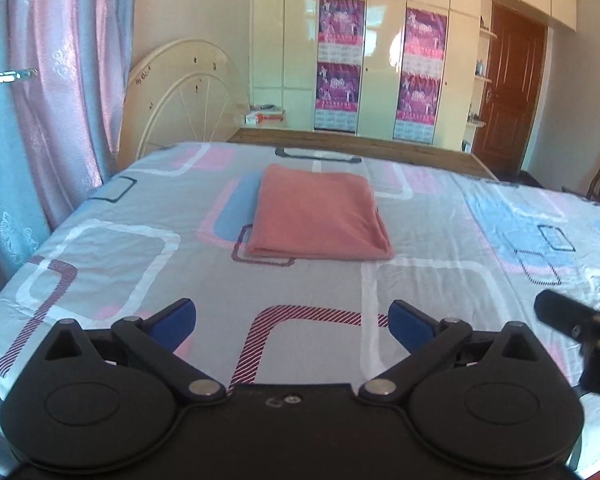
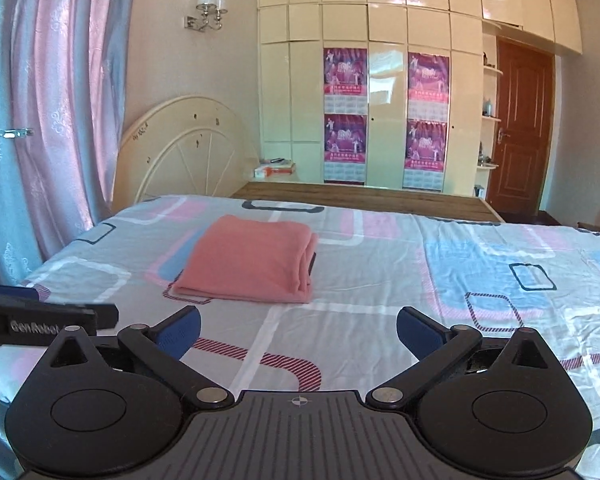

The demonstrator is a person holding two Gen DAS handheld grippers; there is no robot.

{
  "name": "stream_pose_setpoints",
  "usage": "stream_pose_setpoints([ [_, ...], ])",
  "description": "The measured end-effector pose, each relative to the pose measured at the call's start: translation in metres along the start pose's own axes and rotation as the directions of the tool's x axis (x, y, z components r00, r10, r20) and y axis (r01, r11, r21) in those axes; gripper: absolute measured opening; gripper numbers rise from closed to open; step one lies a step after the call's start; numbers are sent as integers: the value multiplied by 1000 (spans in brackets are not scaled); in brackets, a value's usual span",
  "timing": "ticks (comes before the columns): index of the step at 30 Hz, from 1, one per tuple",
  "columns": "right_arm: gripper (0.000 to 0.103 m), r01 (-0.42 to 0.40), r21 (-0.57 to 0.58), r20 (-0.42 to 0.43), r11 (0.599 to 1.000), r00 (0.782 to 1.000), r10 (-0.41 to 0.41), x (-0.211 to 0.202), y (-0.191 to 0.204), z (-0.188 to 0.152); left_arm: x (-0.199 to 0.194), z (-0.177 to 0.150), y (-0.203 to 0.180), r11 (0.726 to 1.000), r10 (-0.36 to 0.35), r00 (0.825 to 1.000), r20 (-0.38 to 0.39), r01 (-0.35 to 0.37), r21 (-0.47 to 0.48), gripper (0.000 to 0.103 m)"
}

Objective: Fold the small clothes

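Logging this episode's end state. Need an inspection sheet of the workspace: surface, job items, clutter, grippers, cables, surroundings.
Surface: bed under a patterned sheet, lying smooth with light creases.
Job's things: one pink garment, folded into a neat rectangle, lying flat mid-bed; stacked layers show at its right edge in the right wrist view.
Clutter: nothing seen on the bed besides the garment.
Grippers: left gripper open, nothing between the fingers; right gripper open, nothing between them; both clear of the garment.
Cables: nothing seen.
Surroundings: pink curtain at left, round headboard against the wall, cream wardrobe with posters, brown door.
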State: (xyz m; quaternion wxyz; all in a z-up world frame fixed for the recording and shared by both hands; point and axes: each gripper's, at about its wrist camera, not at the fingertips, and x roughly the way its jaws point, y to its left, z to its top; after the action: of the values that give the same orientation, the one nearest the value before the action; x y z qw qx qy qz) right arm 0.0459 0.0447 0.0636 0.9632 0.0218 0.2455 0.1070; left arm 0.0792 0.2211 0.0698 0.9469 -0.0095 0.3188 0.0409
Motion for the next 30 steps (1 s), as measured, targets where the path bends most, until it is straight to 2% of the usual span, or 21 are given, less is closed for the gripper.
stream_pose_setpoints([
  [9, 103, -27, 22, 21, 999, 999, 26, -22, -1, -4, -19, -1, -2, 1000, 11, 1000, 12, -11, -11, 102],
  [30, 103, -56, 30, 17, 998, 998, 56, -14, -7, 1, -18, 1, -2, 999, 41, 999, 10, -41, -14, 102],
])
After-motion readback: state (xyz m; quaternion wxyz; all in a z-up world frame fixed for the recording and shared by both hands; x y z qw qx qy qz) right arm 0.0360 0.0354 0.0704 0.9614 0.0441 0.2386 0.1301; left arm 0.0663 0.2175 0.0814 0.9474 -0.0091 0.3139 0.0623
